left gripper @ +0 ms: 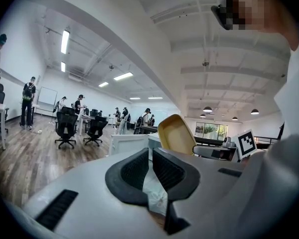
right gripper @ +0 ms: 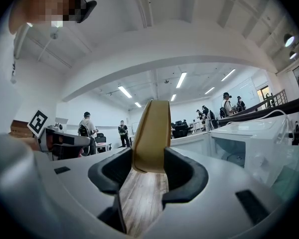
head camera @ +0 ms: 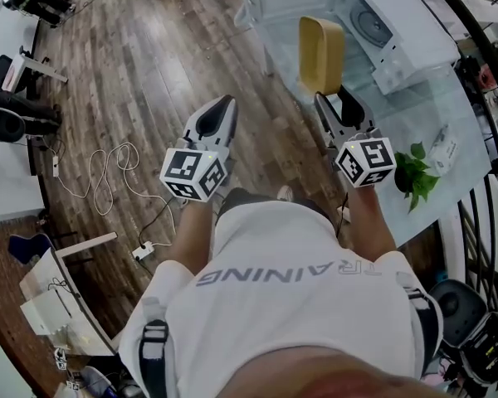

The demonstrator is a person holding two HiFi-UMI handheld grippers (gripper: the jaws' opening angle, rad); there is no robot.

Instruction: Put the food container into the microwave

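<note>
Mustard-yellow food container (head camera: 321, 55), shallow, rounded corners, stood on edge over glass table (head camera: 436, 110), near open white microwave (head camera: 415, 15), right gripper (head camera: 333, 99) clamped on its near rim, left gripper (head camera: 223, 108) pinched together, empty, over wood floor (head camera: 141, 65)

A large open-plan office has a dark wood-plank floor (head camera: 149, 73), white walls and long strip lights (left gripper: 65, 41) on a white ceiling. Black office chairs (left gripper: 66, 128) stand by white desks (head camera: 8, 181), and white cables (head camera: 108, 172) trail across the floor. A glass table (head camera: 398, 127) stands beside a black railing (head camera: 473, 25); windows (left gripper: 209, 130) glow at the far end.
</note>
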